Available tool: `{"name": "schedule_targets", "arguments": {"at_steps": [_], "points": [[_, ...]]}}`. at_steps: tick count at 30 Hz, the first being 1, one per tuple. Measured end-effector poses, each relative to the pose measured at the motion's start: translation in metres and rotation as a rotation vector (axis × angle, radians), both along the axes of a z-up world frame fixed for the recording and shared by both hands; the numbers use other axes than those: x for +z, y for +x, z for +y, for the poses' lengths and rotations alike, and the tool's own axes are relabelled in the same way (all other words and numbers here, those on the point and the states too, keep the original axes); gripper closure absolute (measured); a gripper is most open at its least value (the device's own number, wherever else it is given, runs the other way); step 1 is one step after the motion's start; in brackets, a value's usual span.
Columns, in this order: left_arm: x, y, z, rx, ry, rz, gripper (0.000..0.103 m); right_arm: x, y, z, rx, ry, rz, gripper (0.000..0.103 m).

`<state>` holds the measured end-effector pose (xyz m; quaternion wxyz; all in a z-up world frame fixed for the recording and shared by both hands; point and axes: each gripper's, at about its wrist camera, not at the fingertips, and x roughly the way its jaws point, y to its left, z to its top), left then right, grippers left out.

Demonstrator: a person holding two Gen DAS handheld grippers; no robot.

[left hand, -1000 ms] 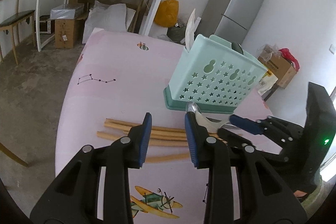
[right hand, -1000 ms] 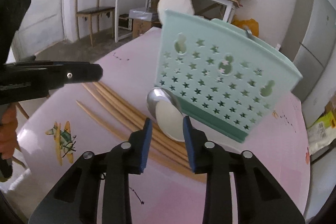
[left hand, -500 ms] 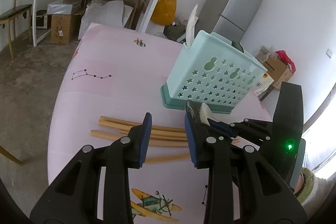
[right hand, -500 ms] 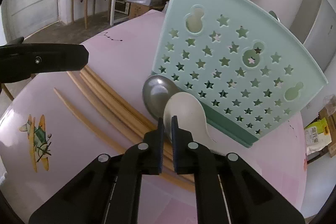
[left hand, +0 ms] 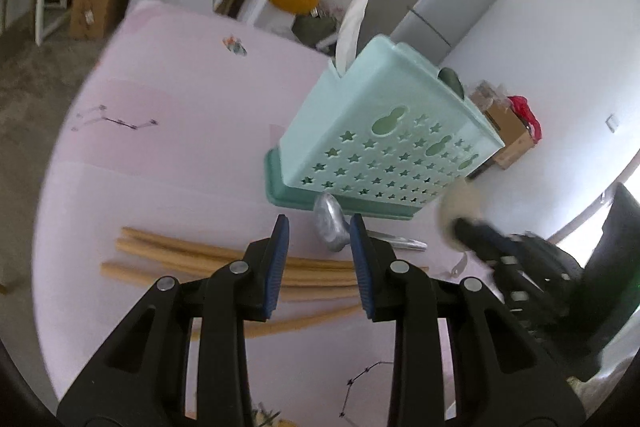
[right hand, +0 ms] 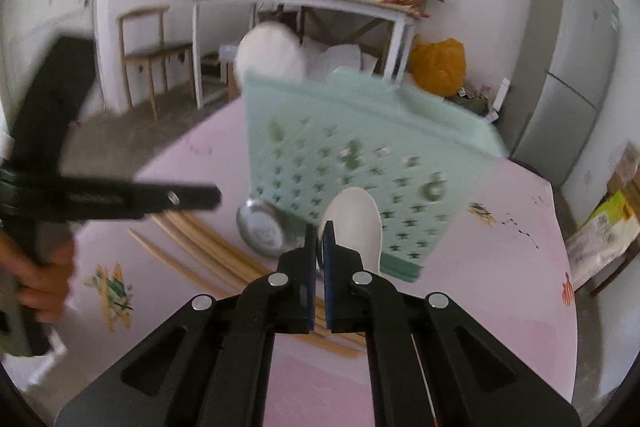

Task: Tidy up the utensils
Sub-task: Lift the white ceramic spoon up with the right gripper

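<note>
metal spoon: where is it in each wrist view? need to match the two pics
Left wrist: metal spoon just above centre, between the left gripper's fingertips, below the basket.
Right wrist: metal spoon left of centre, at the basket's lower left corner.
Shared landmark: mint star-holed basket.

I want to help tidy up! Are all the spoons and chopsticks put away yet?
Not yet. One white spoon already stands in the green holder. The right gripper is shut on another white spoon. The metal spoon and the chopsticks lie on the table; the left gripper is open and holds nothing.
</note>
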<state>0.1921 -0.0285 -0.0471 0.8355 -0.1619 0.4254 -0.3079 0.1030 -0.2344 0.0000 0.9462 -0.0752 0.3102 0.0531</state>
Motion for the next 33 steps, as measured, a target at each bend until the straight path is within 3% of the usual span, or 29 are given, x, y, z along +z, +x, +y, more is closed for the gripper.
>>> {"name": "schedule_targets", "arguments": {"at_steps": [6, 10, 14, 19, 27, 33], "points": [[-0.012, 0.026, -0.015, -0.004, 0.019, 0.097, 0.075, 0.027, -0.021, -0.039, -0.042, 0.105, -0.06, 0.1], [-0.02, 0.034, -0.029, 0.001, 0.075, 0.13, 0.075, 0.036, -0.029, -0.054, -0.056, 0.139, -0.088, 0.1], [-0.028, 0.035, -0.041, 0.012, 0.127, 0.138, 0.095, 0.042, -0.03, -0.062, -0.068, 0.162, -0.107, 0.1], [-0.017, 0.024, -0.043, 0.033, 0.13, 0.077, 0.099, 0.05, -0.035, -0.074, -0.081, 0.198, -0.124, 0.1], [0.024, -0.004, -0.034, 0.071, 0.147, -0.069, 0.102, 0.078, -0.042, -0.095, -0.069, 0.294, -0.191, 0.1], [0.044, -0.028, -0.027, 0.096, 0.166, -0.143, 0.102, 0.116, -0.031, -0.111, 0.004, 0.422, -0.266, 0.1]]}}
